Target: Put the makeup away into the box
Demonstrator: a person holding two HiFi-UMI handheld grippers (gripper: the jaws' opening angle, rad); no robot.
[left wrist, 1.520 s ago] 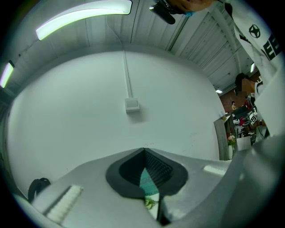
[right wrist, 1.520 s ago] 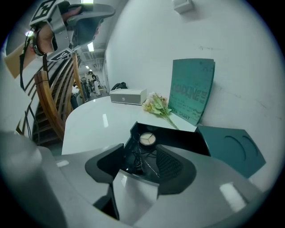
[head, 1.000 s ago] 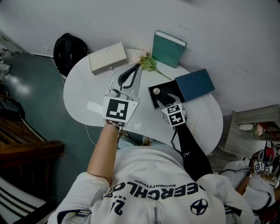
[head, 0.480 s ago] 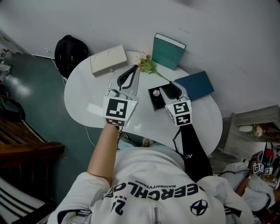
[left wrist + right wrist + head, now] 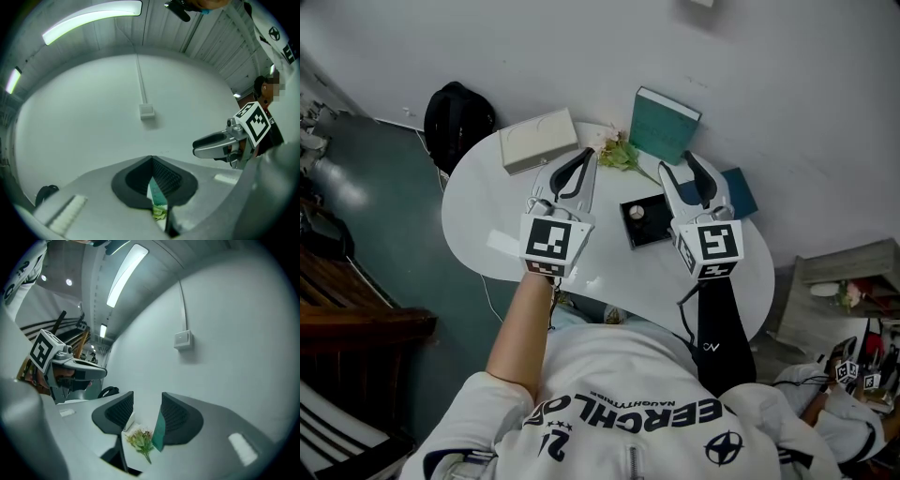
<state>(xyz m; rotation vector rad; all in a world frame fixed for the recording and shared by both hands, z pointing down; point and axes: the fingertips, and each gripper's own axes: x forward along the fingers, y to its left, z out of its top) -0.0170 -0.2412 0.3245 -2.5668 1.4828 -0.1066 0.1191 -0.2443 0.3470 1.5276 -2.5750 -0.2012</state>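
Observation:
An open black box (image 5: 659,232) lies on the white oval table (image 5: 483,192). A small round white makeup item (image 5: 636,214) rests inside it. The box's dark blue lid (image 5: 739,194) lies to its right, partly hidden by my right gripper (image 5: 678,163). That gripper hangs high above the table, to the right of the box. It is open, its jaws have just been closing a little, and nothing is between them (image 5: 146,411). My left gripper (image 5: 585,153) hovers left of the box, its jaws shut and empty (image 5: 152,165).
A teal book (image 5: 664,114) stands at the table's far edge, next to a sprig of flowers (image 5: 619,150). A white box (image 5: 539,139) lies at the far left. A black bag (image 5: 457,112) sits on the floor beyond the table, and a white wall rises behind.
My right gripper has risen out of the black box and shifted right, uncovering the box and the white item in it. The left gripper has stayed where it was.

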